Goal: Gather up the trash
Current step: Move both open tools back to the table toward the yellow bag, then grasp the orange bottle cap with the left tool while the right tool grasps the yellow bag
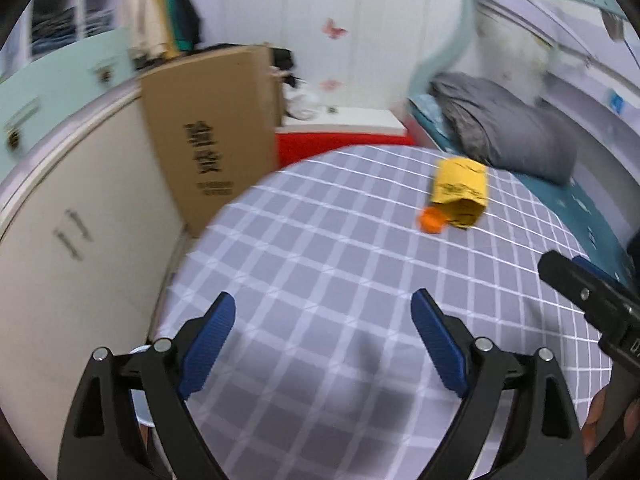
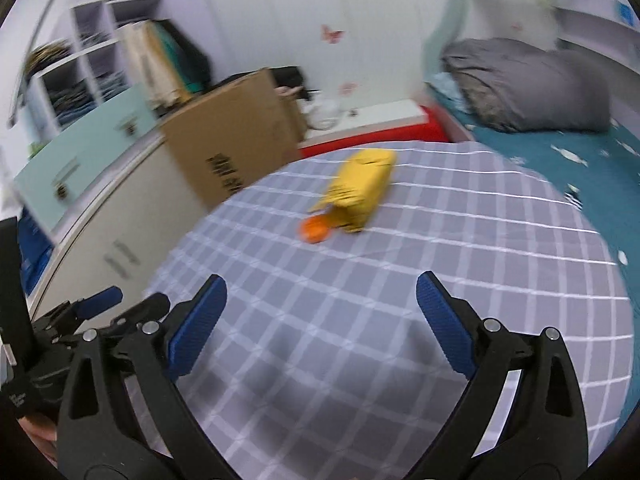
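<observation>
Left gripper (image 1: 323,320): blue-padded fingers (image 1: 210,344) spread wide with nothing between them, low over the near part of the checked cloth.
Right gripper (image 2: 322,312): fingers (image 2: 446,326) also wide apart and empty, over the near part of the same cloth; its black body (image 1: 588,300) shows at the right edge of the left view.
Checked cloth (image 1: 320,248): grey with white lines, covering a round tabletop; both grippers cast dark shadows on its near side.
Yellow bag (image 2: 360,192): crumpled, lying on its side on the far part of the checked cloth, well apart from both grippers.
Orange ball (image 2: 314,230): small and round, on the checked cloth, touching the bag's near end.
Cardboard box (image 1: 212,140): upright with black print, just beyond the cloth's left edge, against a white cabinet (image 1: 80,240).
Grey pillow (image 2: 528,84): on a teal bed (image 2: 560,160) past the cloth's right edge.
Red bench (image 2: 380,136): behind the cloth's far edge, below a wall with pink butterfly stickers (image 1: 334,29).
</observation>
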A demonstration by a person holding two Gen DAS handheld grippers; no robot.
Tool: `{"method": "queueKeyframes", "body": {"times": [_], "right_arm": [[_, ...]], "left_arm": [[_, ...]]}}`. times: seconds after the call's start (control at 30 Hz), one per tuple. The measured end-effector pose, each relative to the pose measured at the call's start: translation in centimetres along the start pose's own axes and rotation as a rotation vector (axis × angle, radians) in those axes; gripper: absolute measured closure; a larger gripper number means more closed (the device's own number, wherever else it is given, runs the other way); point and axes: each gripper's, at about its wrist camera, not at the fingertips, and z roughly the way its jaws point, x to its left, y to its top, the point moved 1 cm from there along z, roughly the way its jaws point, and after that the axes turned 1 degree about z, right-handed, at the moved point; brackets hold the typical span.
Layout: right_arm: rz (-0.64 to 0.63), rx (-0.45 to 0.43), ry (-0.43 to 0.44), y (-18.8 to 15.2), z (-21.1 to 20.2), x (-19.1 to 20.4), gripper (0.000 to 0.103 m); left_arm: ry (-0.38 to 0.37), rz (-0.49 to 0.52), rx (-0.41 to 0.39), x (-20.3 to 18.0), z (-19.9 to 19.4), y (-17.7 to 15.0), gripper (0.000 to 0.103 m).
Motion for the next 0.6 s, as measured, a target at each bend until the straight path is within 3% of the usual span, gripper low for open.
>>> {"method": "queueKeyframes", "body": {"times": [0.1, 0.43, 0.47, 0.53, 0.6], "right_arm": [[0.043, 0.000, -0.042, 1.1, 0.6, -2.8, 0.009], [0.148, 0.039, -0.090, 3.0, 4.2, -7.4, 0.009], [0.153, 0.043, -0.089, 3.2, 4.6, -7.6, 0.009], [0.155, 0.047, -0.092, 3.5, 5.2, -7.9, 0.009], [0.157, 0.050, -0.095, 3.8, 5.6, -8.0, 0.009]], "left_arm": [[-0.038, 0.057, 0.026, -3.1, 2.4, 1.4, 0.016], [-0.010, 0.182, 0.081, -8.6, 9.2, 4.4, 0.016], [-0.003, 0.194, 0.081, -8.8, 9.7, 4.6, 0.017], [0.002, 0.209, 0.090, -9.2, 10.7, 5.0, 0.031], [-0.010, 0.217, 0.101, -9.4, 11.5, 5.2, 0.034]]}}
